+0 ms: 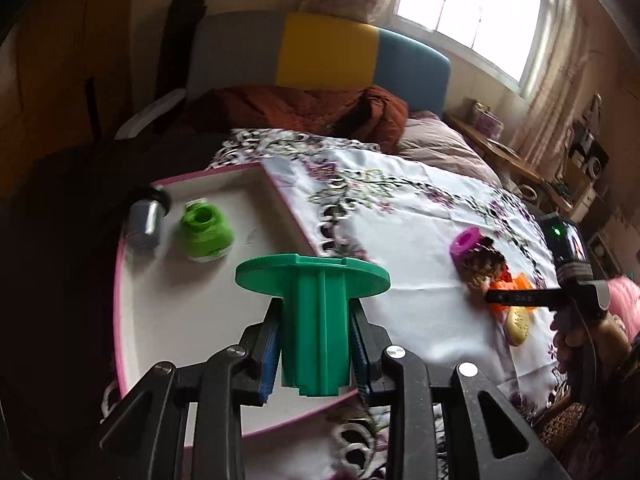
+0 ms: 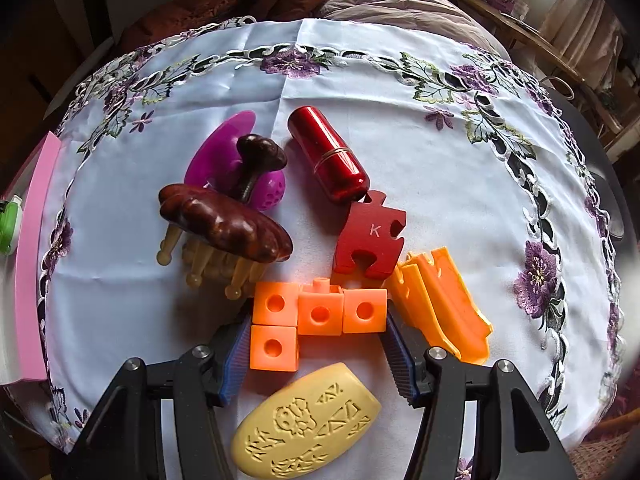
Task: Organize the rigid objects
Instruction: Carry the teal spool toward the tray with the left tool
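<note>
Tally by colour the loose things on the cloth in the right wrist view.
Orange: 2, the block cluster and the channel piece
Red: 2, the cylinder and the K puzzle piece
Purple: 1, the disc piece
Brown: 1, the wooden massager
Yellow: 1, the carved slab
Total: 7

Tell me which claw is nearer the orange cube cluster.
Right. The right claw straddles the orange cube cluster, a pad on each side. The left claw is off over the pink-rimmed tray, shut on the green spool.

Black gripper [image 1: 316,344] frames, blue ribbed fingers [image 1: 267,354], silver screws
</note>
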{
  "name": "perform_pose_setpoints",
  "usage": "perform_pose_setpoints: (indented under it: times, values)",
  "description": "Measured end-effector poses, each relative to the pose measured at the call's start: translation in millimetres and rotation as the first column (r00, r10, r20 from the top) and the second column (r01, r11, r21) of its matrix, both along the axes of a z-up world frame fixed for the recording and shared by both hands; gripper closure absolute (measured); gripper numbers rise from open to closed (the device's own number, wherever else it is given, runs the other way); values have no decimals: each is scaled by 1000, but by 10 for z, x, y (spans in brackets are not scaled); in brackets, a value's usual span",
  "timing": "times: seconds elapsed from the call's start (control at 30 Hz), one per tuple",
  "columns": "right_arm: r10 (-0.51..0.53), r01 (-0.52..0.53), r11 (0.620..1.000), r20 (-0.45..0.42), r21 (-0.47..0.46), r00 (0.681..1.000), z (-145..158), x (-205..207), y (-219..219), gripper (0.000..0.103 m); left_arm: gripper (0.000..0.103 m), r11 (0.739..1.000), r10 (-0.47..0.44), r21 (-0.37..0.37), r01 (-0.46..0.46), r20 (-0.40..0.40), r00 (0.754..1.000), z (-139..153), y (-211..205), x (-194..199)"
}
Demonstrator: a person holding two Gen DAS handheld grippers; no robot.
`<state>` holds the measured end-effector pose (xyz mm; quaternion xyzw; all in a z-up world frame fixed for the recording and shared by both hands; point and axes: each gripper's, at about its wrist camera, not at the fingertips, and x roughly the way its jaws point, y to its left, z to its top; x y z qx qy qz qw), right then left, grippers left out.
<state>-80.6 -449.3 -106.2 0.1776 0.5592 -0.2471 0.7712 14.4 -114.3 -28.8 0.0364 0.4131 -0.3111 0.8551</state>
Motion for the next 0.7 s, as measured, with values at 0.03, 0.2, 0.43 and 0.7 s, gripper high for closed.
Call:
perform_pose_setpoints:
  times: [0.03,0.2,0.43,0.7]
  values:
    - [1,-1,1000,0,0,1000,2,0,0,43,73,1000,20,-8,-20,-16,1000,-13,70,51]
    - [5,-5,1000,0,-1,1000,8,6,12,43,73,990,127,-45,-132,-109,986,-126,506,418]
    - [17,-17,1000,4,4,1000,20,13,26,43,73,980,199,6,-201,-178,964,-372,775,905]
    - [32,-32,999,10,9,999,22,20,59,43,73,977,204,91,-191,-176,963,-647,641,1202]
